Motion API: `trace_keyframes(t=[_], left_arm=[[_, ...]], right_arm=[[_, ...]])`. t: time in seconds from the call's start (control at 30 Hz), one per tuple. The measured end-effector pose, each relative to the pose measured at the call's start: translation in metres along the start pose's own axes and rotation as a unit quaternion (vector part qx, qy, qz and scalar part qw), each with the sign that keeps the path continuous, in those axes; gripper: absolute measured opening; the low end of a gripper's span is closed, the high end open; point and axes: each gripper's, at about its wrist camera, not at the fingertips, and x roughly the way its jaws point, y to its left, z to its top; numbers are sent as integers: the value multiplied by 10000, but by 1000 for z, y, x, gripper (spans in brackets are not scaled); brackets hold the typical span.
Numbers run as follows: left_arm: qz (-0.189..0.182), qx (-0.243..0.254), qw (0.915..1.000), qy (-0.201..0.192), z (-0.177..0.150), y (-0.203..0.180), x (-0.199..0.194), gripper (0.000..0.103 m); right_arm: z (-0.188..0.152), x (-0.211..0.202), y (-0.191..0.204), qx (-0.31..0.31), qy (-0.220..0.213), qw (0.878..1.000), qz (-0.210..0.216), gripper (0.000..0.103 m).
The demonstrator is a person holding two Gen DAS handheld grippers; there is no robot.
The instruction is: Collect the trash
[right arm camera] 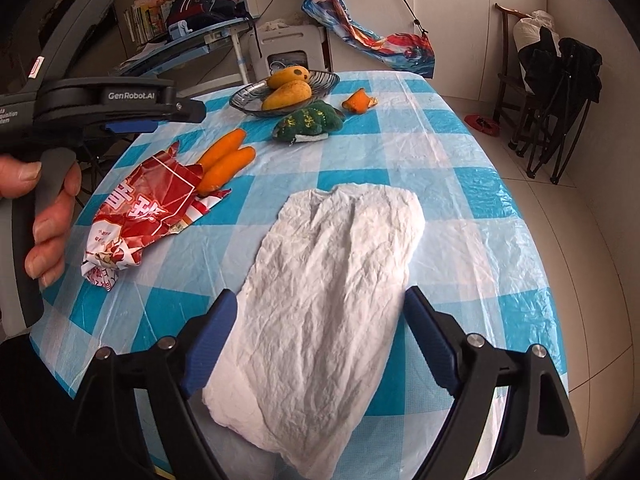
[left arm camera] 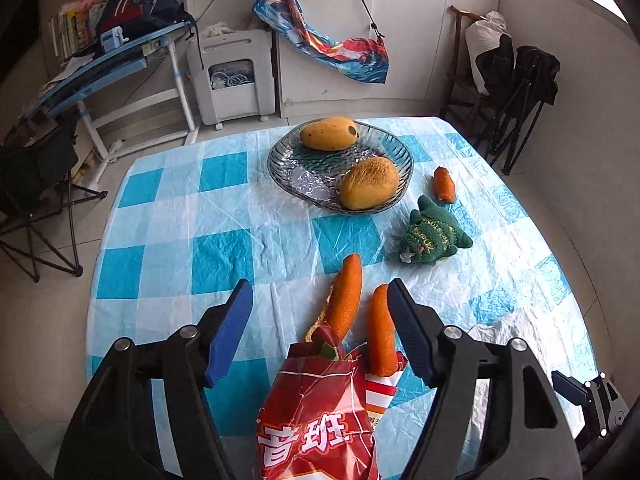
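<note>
A ribbed glass bowl at twelve o'clock on the table holds two smooth yellow mangoes. The table wears a crinkled plastic cloth in blue and white checks.

A creased red snack wrapper lies flat at six o'clock in the left wrist view, its torn mouth partly over two long orange peel strips. A third curled peel lies at one o'clock, near a fuzzy green knitted toy.

The left gripper has its jaws half apart above the wrapper and strips, gripping nothing. The right gripper has its jaws wide, one on each side of a wrinkled white paper towel spread flat, not pinching it.
</note>
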Motion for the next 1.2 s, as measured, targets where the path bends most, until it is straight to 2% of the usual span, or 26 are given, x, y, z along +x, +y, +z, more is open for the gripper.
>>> trace_keyframes(t=[0.1,0.23,0.27,0.3,0.33,0.37,0.4,0.43,0.47,0.5,0.63,0.73,0.83,0.9,0.93,0.97,1.0,1.03,1.07,1.13,1.17,1.2], left_arm=[[49,31,9985,550,2,-1,35,55],[10,309,9970,708,4,-14,50,52],[-41,355,9968,719,5,-16,50,43],[-136,368,9965,739,7,-17,50,28],[-128,382,9965,734,8,-18,49,21],[-118,372,9969,687,9,-17,49,18],[-134,297,9976,614,11,-15,47,17],[-233,141,9984,501,12,-10,43,17],[-460,-89,9984,318,13,-2,36,16],[-720,-354,9967,95,15,7,28,16],[-1383,-1456,9770,-709,15,51,-12,16],[-1497,-1892,9642,-1100,7,76,-43,16],[-1483,-2026,9583,-1362,-6,91,-70,16],[-1459,-2172,9536,-1491,-14,102,-85,16],[-1437,-2247,9510,-1566,-19,108,-93,16],[-1435,-2309,9486,-1623,-25,113,-100,16],[-1441,-2366,9464,-1662,-32,118,-107,16],[-1429,-2401,9453,-1684,-40,122,-113,16],[-1412,-2410,9455,-1674,-49,124,-117,16],[-1352,-2402,9482,-1578,-69,128,-119,16],[-1310,-2391,9501,-1513,-79,129,-119,16],[-1272,-2385,9520,-1440,-90,131,-118,16]], right_arm=[[-1,-1,0,4,-60,10000,20,79],[-1,-1,0,40,-110,9999,93,71],[-1,-1,0,39,-119,9999,104,70],[-1,-1,0,37,-129,9999,102,69],[-1,-1,0,26,-140,9998,101,66],[-1,-1,1,4,-155,9998,85,62],[-1,-1,1,-34,-172,9998,72,59],[-1,-1,2,-73,-184,9998,45,53],[-1,0,2,-105,-195,9998,19,47],[-1,0,2,-117,-205,9997,25,44],[-1,0,0,-87,-230,9997,50,30],[-2,-1,-5,19,-238,9997,87,22],[-1,-1,-9,140,-234,9995,144,16],[-2,-2,-8,147,-240,9995,169,16],[-3,-3,-8,169,-244,9994,194,17],[-4,-3,-7,204,-258,9992,205,29],[-5,-5,-5,210,-315,9991,195,42],[-5,-8,-2,173,-401,9990,137,67],[-5,-11,3,81,-543,9984,99,76],[-4,-15,16,-247,-711,9971,122,82],[-4,-13,22,-403,-710,9966,82,86],[-4,-10,27,-514,-671,9964,44,87]])
